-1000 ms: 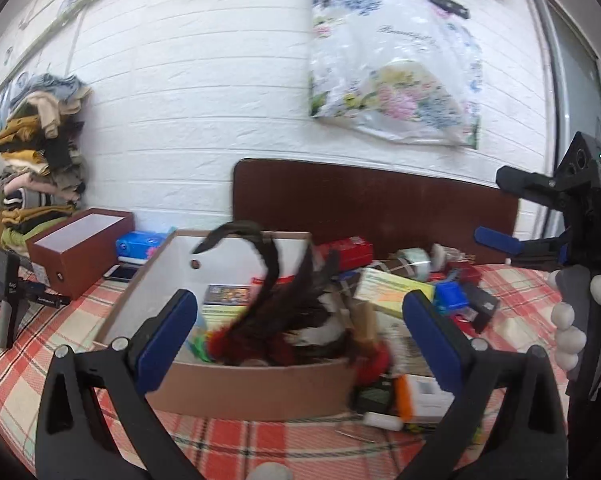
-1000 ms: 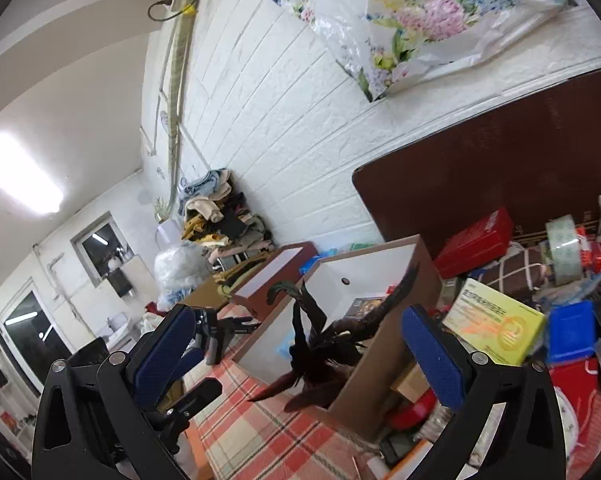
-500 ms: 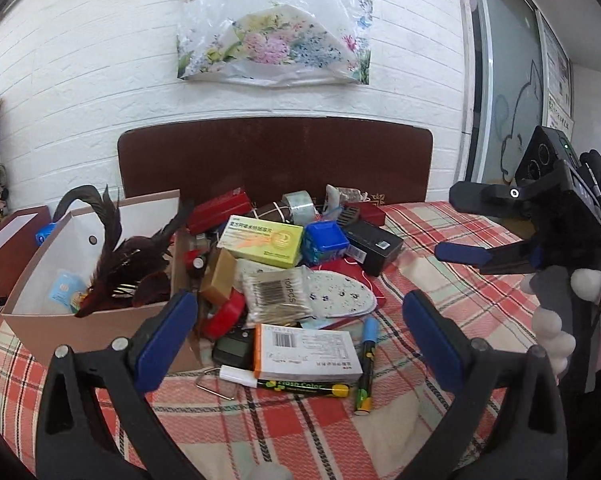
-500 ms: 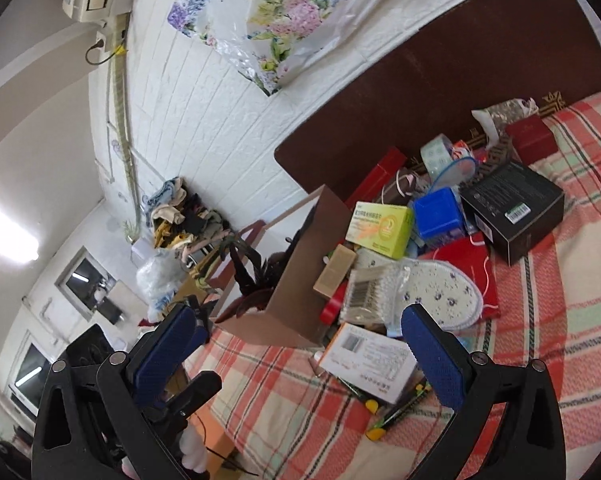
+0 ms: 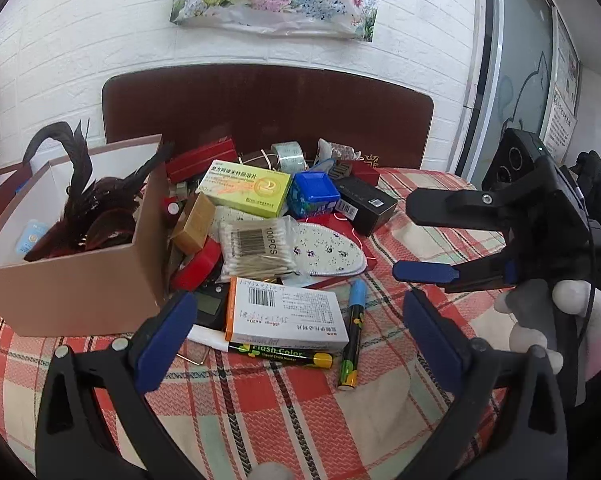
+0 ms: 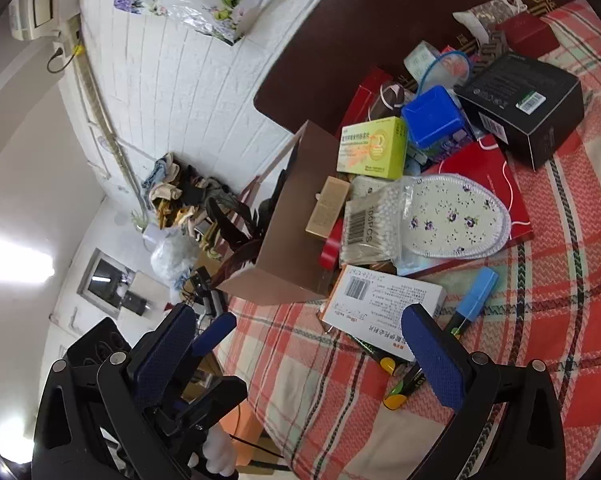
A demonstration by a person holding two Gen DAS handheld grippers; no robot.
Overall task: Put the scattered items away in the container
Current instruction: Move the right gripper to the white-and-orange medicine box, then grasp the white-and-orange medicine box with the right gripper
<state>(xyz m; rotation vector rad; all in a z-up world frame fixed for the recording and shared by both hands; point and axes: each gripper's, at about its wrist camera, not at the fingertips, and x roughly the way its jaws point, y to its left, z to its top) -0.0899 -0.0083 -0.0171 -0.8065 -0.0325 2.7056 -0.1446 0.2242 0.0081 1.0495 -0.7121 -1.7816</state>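
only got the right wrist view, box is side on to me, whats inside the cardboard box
Observer: A dark red and black feather headpiece fills much of the cardboard box, with its plumes sticking up over the rim.
Operator: anything else in there
Observer: A light blue packet sits against the left inner wall, beside the feathers.
Operator: anything tucked out of sight next to the box
Observer: A black device with a grey screen lies between the box and the white medicine box, partly under it.
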